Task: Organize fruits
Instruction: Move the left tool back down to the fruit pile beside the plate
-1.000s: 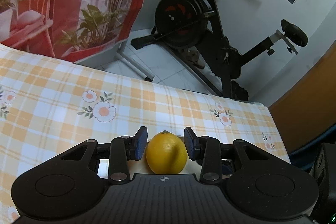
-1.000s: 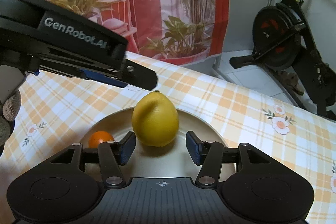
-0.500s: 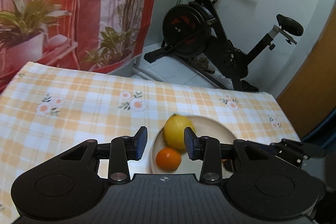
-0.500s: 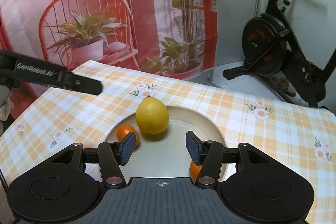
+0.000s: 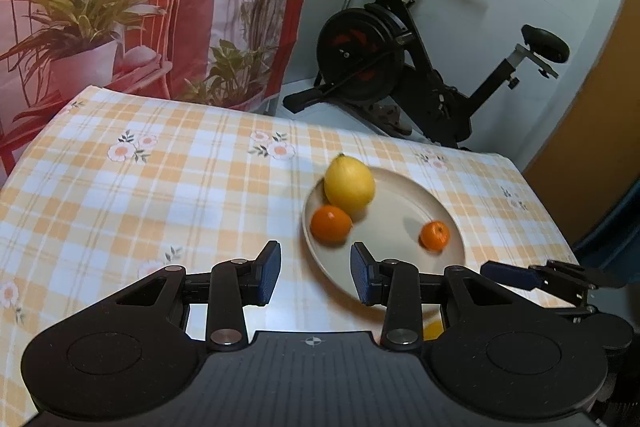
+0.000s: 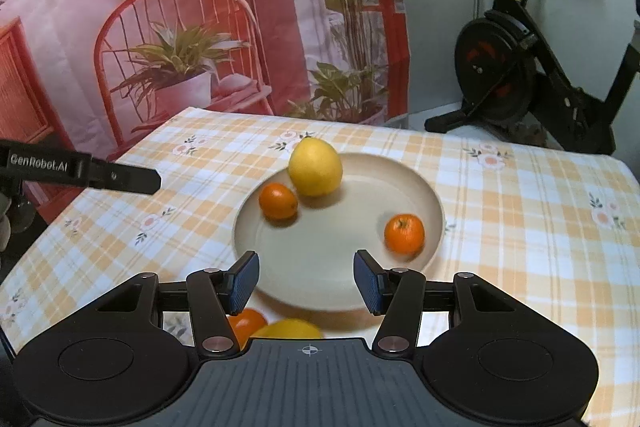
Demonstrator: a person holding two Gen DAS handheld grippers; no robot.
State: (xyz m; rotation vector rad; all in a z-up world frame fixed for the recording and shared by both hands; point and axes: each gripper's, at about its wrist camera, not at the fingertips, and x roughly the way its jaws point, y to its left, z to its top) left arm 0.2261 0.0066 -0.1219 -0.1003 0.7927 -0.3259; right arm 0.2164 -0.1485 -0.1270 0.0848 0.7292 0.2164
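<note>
A beige plate (image 5: pixel 394 215) (image 6: pixel 332 243) sits on the checked tablecloth. It holds a yellow lemon (image 5: pixel 349 185) (image 6: pixel 316 167) at its far left rim. An orange (image 5: pixel 331 223) (image 6: pixel 278 201) rests against the lemon, and a smaller orange (image 5: pixel 434 235) (image 6: pixel 404 233) lies apart on the right. My left gripper (image 5: pixel 315 275) hovers open before the plate's near left rim, nothing between its fingers. My right gripper (image 6: pixel 306 281) is open above the plate's near edge, also holding nothing. Another orange (image 6: pixel 250 321) and a yellow fruit (image 6: pixel 290 329) lie on the cloth near the plate, half hidden under the right gripper.
The table (image 5: pixel 160 195) runs wide to the left of the plate. Behind it hangs a red printed backdrop (image 6: pixel 200 27), with an exercise bike (image 5: pixel 400 67) at the back right. The right gripper's finger (image 5: pixel 516 275) shows in the left view, the left gripper's arm (image 6: pixel 80 173) in the right view.
Both grippers have drawn back and up from the plate. The lemon that sat between the left fingers a second ago now lies well ahead on the plate; more of the table shows.
</note>
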